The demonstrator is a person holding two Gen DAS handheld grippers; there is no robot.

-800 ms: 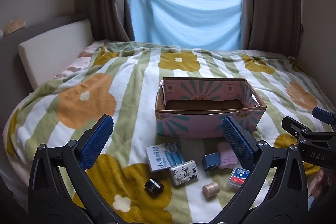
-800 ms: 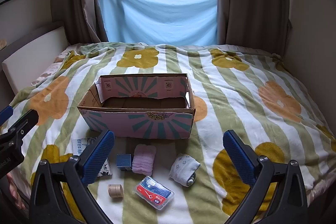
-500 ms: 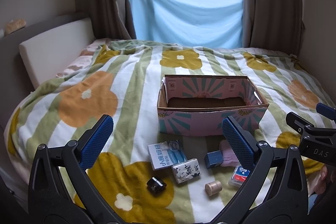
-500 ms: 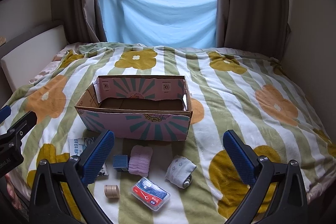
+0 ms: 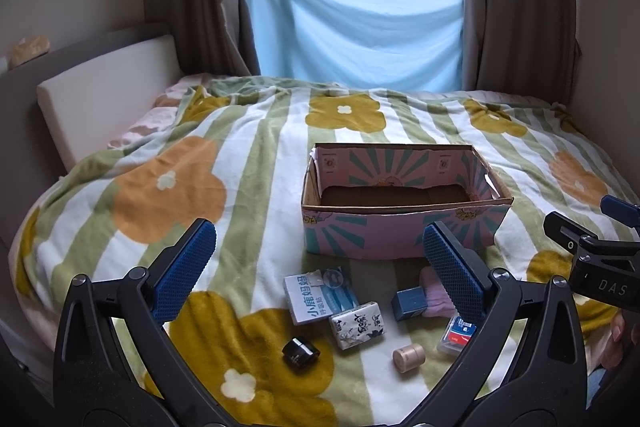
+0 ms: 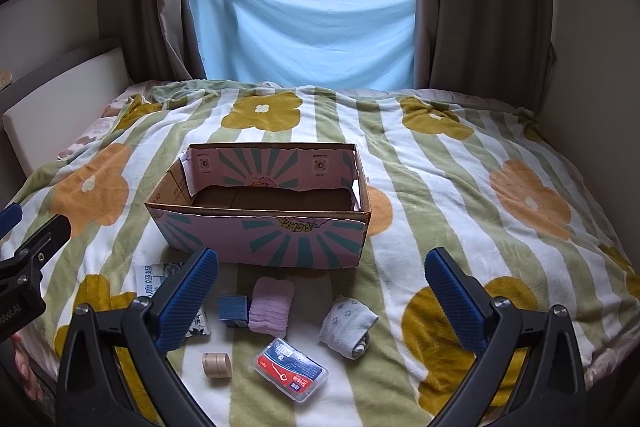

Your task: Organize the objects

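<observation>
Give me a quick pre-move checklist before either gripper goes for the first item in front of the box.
1. Left gripper open and holding nothing: ok.
2. Right gripper open and holding nothing: ok.
3. Cardboard box upright, top open, visible part of floor bare: ok.
4. Items not yet boxed, lying on the blanket in front of the box: blue cube, purple cloth, rolled sock, clear case, tape roll, tissue pack, black jar: ok.
5. Blue cube touching the purple cloth, so a clean single pick there: cannot tell.
6. Both grippers clear of each other: ok.
</observation>
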